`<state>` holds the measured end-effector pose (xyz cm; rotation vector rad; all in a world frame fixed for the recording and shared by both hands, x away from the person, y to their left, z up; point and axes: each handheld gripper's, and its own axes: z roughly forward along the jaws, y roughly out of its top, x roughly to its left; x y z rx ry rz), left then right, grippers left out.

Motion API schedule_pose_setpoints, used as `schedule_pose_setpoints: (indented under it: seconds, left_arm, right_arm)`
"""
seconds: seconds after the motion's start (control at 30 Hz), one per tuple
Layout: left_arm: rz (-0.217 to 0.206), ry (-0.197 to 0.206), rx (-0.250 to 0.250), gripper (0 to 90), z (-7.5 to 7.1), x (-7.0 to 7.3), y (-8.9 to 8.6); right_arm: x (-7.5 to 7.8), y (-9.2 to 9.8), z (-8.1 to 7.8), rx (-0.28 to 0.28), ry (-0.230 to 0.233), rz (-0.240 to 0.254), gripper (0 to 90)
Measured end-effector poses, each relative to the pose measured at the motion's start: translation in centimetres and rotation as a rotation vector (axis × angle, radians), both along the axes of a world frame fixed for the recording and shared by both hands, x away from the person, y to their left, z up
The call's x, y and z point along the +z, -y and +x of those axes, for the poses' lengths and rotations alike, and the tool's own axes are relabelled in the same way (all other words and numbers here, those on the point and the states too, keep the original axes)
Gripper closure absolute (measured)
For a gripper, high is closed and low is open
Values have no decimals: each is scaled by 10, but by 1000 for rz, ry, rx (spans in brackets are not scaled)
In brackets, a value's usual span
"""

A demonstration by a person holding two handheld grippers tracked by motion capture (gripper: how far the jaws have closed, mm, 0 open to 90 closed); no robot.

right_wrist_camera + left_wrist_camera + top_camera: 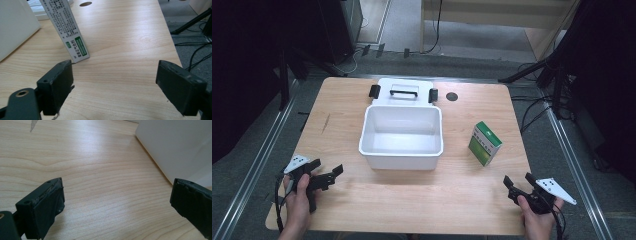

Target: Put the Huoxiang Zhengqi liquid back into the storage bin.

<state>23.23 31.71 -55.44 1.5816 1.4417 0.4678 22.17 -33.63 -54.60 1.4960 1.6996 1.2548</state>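
A white open box (401,136) stands in the middle of the wooden table (352,195), its lid (402,93) with a black handle lying flat behind it. A green and white carton (484,143) stands upright to the box's right. My left gripper (328,172) rests near the front left corner, open and empty, the box wall (175,145) ahead on its right. My right gripper (517,181) sits at the front right, open and empty, with the carton (67,30) just beyond its left jaw.
A dark round hole (452,97) marks the table's back right. Black stands and cables (537,107) lie on the floor to the right. A metal rail (262,155) runs along the left side.
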Motion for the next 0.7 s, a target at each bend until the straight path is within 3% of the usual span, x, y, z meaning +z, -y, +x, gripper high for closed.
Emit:
schedule_pose_setpoints:
  seconds: [0.3, 0.4, 0.6, 0.63, 0.7]
  left_arm:
    - [-1, 4, 2, 3, 0, 0, 0]
    - [-1, 2, 2, 3, 0, 0, 0]
    - [1, 1, -1, 3, 0, 0, 0]
    - [0, 0, -1, 3, 0, 0, 0]
    - [3, 1, -3, 3, 1, 0, 0]
  right_arm:
    - [0, -1, 0, 26, -1, -6, 230]
    - [0, -1, 1, 78, -7, 11, 304]
    - [1, -1, 1, 107, -11, 7, 360]
    - [3, -4, 0, 132, -18, -28, 435]
    - [6, -7, -1, 133, -27, -95, 473]
